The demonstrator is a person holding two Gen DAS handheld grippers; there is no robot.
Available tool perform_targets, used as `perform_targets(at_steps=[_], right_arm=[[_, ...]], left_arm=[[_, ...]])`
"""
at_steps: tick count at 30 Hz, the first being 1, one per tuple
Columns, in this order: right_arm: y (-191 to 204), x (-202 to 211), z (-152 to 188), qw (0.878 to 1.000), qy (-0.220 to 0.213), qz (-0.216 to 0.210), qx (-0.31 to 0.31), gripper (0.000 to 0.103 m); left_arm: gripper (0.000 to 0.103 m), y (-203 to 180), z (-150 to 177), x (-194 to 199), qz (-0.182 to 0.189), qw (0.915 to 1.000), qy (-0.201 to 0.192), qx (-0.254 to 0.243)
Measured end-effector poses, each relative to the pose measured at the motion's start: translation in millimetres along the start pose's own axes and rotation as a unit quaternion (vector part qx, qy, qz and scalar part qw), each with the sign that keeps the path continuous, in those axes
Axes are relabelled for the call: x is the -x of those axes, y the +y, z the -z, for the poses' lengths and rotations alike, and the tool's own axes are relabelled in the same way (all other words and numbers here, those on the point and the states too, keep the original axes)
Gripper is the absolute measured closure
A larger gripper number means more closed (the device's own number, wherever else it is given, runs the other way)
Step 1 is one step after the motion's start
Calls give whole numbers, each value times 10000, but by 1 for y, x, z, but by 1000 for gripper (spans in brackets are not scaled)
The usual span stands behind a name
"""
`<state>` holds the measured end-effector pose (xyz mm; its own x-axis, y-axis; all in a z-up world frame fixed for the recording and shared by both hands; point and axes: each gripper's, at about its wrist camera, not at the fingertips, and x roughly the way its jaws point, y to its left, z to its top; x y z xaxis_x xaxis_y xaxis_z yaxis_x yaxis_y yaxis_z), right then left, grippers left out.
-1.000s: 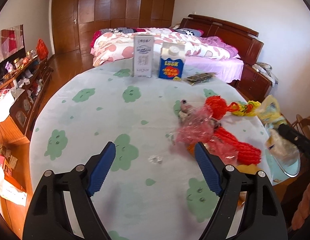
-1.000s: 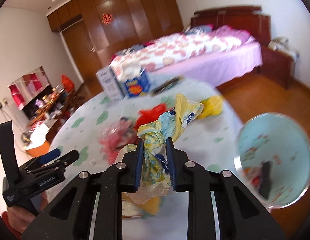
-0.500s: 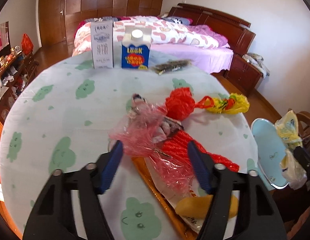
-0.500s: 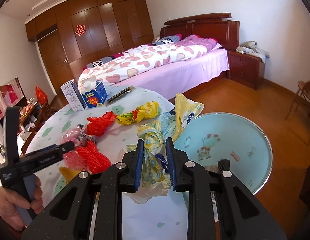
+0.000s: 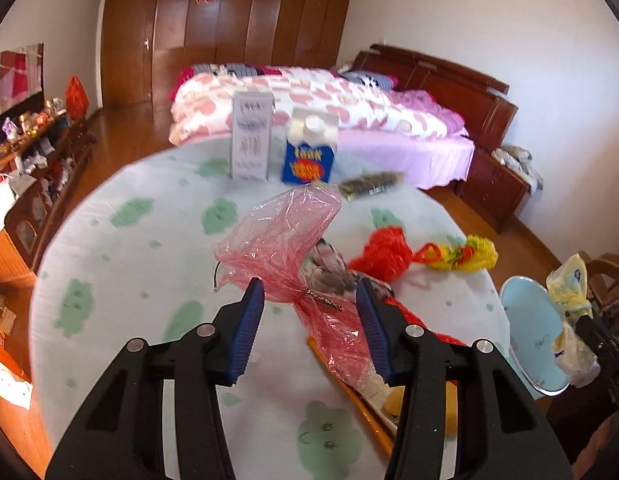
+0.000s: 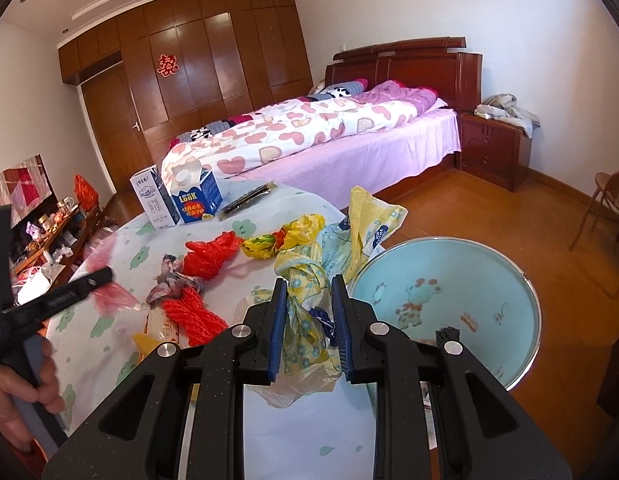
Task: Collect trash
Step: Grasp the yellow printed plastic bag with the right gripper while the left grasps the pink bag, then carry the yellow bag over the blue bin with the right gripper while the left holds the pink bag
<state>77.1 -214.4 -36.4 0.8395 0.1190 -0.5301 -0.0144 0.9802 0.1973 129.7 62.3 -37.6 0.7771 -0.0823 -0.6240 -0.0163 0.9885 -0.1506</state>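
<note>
My left gripper (image 5: 311, 304) is open, its blue pads either side of the tied neck of a pink cellophane wrapper (image 5: 281, 236) on the round table; the pads do not touch it. My right gripper (image 6: 309, 312) is shut on a crumpled yellow and pale blue plastic bag (image 6: 309, 280), held beside a light blue basin (image 6: 449, 304). That bag (image 5: 569, 288) and basin (image 5: 529, 340) also show at the right of the left wrist view. A red bag (image 5: 383, 256), a yellow bag (image 5: 465, 256) and red netting (image 6: 193, 314) lie on the table.
A white carton (image 5: 251, 140), a blue milk carton (image 5: 309, 152) and a dark flat packet (image 5: 369, 186) stand at the table's far side. The tablecloth (image 5: 149, 240) has green cloud prints. A bed, a nightstand and a cluttered sideboard surround the table. A chair (image 6: 609, 200) stands at right.
My left gripper moved right and forward over the table until its open pads flank the pink wrapper. My right gripper carried the bag from over the table to beside the blue basin.
</note>
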Motion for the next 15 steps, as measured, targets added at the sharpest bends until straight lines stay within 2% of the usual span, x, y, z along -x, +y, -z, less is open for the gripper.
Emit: perform_targets(at_steps=[4, 15], right_arm=[[1, 3, 0, 9999, -42, 63, 83, 80], [-13, 20, 0, 9991, -163, 330, 232, 80]], left_arm=[[55, -9, -5, 16, 39, 9997, -142, -208], [55, -62, 6, 27, 347, 9950, -176, -921]])
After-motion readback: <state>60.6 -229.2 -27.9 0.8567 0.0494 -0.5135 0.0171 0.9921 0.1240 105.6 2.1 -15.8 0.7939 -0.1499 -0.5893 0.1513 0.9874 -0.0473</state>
